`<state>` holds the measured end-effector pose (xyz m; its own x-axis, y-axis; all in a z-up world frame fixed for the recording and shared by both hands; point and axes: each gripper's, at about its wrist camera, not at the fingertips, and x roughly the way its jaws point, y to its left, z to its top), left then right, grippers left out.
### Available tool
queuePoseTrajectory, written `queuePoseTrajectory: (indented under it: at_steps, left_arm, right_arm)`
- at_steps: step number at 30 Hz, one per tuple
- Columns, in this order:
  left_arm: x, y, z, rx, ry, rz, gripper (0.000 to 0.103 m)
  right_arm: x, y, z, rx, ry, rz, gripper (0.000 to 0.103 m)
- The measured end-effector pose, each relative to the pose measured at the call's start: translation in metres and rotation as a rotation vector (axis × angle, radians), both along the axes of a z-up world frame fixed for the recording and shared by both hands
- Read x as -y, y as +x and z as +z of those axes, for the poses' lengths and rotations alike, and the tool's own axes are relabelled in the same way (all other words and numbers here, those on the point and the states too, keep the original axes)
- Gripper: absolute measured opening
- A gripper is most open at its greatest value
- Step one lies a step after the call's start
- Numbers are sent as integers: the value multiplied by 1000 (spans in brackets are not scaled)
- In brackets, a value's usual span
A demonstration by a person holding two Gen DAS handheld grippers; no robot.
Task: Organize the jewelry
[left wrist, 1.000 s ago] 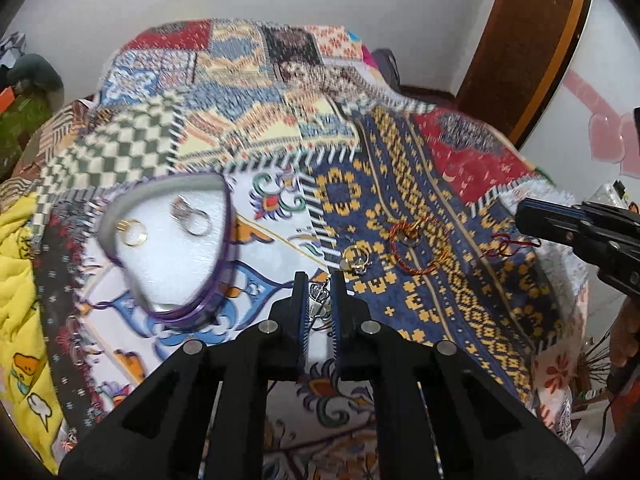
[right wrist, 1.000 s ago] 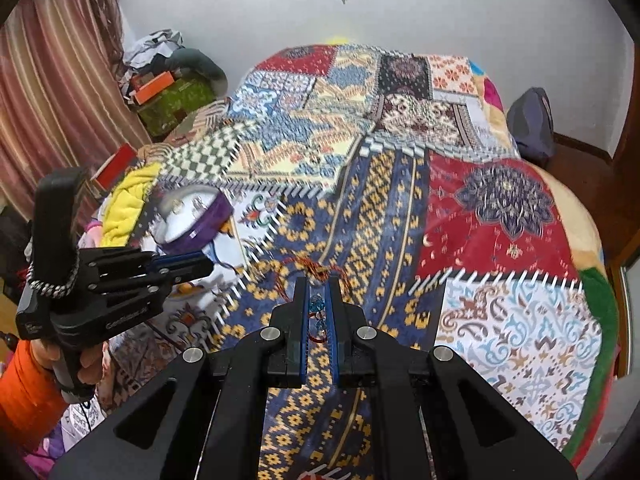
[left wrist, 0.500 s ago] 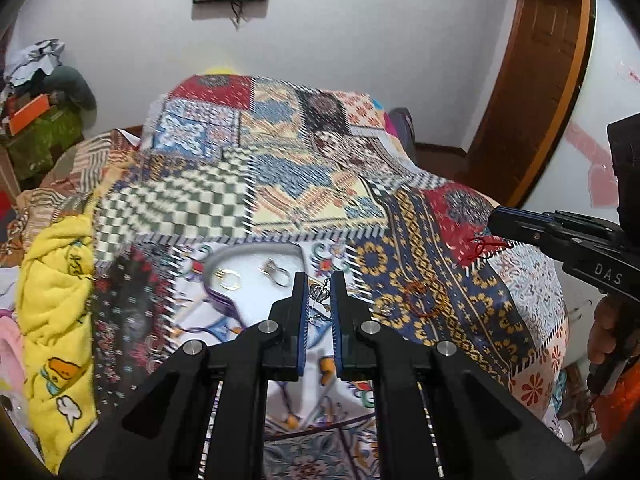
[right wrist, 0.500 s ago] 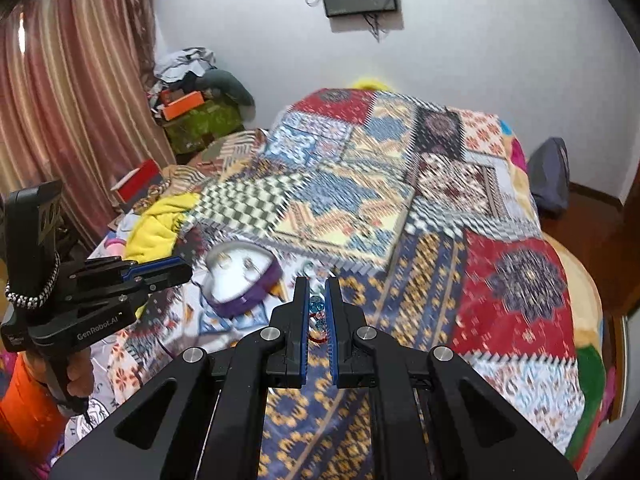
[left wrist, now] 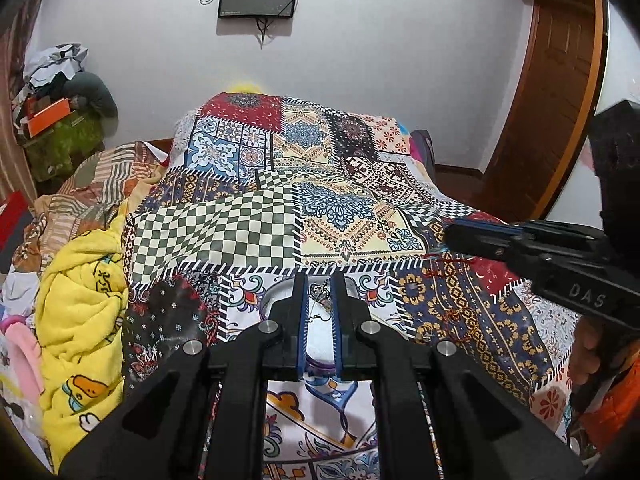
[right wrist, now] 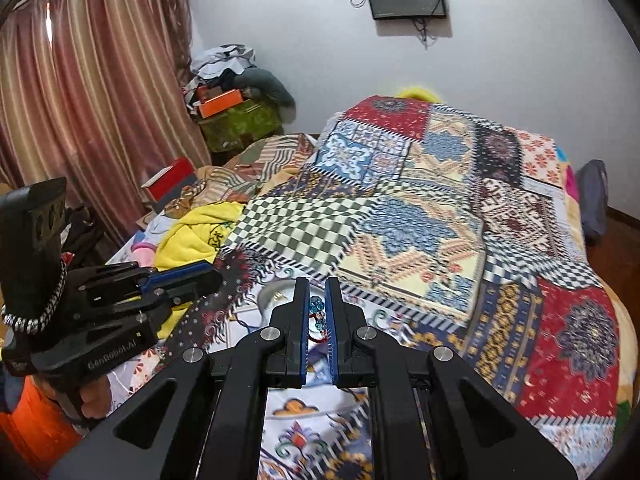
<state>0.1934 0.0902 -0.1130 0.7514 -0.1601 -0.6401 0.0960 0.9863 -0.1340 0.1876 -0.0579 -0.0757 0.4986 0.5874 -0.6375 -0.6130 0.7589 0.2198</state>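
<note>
My left gripper is pinching a small silver crown-shaped trinket, low centre of frame, over the white dish. My right gripper is clamping a blue-beaded red-cord bracelet at lower centre, above the patchwork quilt.

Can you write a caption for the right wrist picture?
Right tongs pinch a blue bead bracelet above the quilt.

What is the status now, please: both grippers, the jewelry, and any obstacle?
Left gripper shut on silver ring. Right gripper shut on blue bead bracelet. Heart-shaped tray below on quilt. Nothing seen blocking it.
</note>
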Motion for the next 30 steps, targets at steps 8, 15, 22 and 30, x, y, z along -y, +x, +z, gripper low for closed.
queuePoseTrajectory:
  at_steps: [8,15,22,30]
  left_arm:
    - [-9,13,-16,-20,-20,2,9]
    - [-17,20,-32,-52,-30,0,9]
    - [-31,30,-48,-86,-69,16,9]
    - [-29,34,-52,-91,-71,2,9]
  right_arm:
    - [-33,12,-20,-54,-2,50,7]
    - [-52,22,-41,-113,-26,71,7]
    - [-66,28,-63,-163,-71,95,7]
    - [-70,26,-73,-159,-120,122,7]
